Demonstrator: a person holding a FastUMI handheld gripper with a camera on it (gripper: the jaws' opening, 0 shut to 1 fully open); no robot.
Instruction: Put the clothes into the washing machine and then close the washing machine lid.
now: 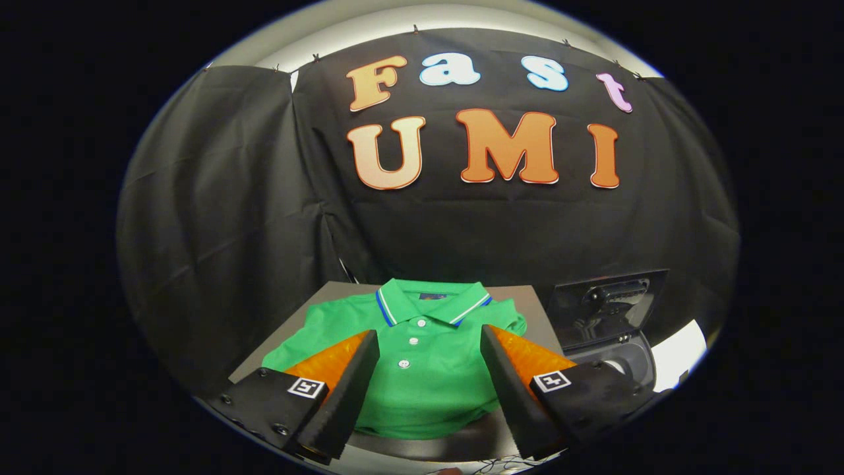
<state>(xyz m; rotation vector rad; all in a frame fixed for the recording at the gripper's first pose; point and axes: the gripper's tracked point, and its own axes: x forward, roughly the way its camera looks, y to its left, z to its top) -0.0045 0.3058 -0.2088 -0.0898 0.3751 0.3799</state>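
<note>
A folded green polo shirt [422, 369] with a blue-and-white striped collar and white buttons lies flat on a dark table [527, 310]. My gripper [428, 340] hovers above the shirt's near half, open, with one finger over each side of the button placket and nothing between them. To the right of the table stands the washing machine [623, 359]. Its dark lid [603, 307] is raised upright behind the round opening.
Black cloth walls close in the booth behind and to the left of the table. A bright patch of floor [679, 359] shows beyond the washing machine on the right. Some cables lie near the table's front edge.
</note>
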